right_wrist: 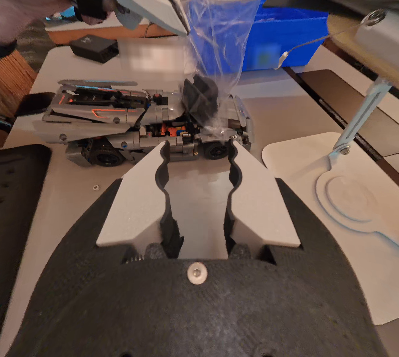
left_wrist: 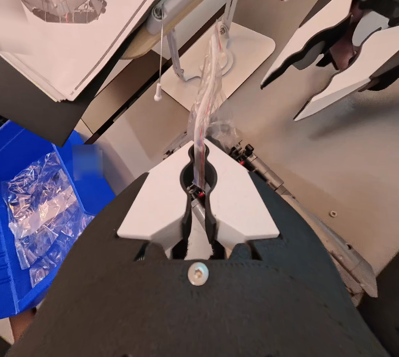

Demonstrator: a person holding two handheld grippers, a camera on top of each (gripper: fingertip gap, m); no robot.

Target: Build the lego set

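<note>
My left gripper (left_wrist: 198, 146) is shut on the top of a clear zip bag (left_wrist: 207, 92) with a red seal line. In the right wrist view the left gripper (right_wrist: 183, 29) holds that bag (right_wrist: 218, 23) hanging over the grey lego car (right_wrist: 108, 113). Dark parts (right_wrist: 200, 98) sit in the bag's bottom, just above the car's front section. My right gripper (right_wrist: 198, 146) is open and empty, low over the table just in front of the car. It also shows in the left wrist view (left_wrist: 278, 102), open, to the upper right. Part of the car (left_wrist: 265, 169) shows beside my left fingers.
A blue bin (left_wrist: 21, 135) with several clear bags (left_wrist: 43, 206) stands at the left, and behind the car (right_wrist: 291, 29). An instruction booklet (left_wrist: 75, 23) rests on a white stand with a flat base (right_wrist: 323, 174). A black box (right_wrist: 95, 49) and a black mat (right_wrist: 21, 174) lie on the table. The left gripper's tips are roughly 11 cm from the right gripper's.
</note>
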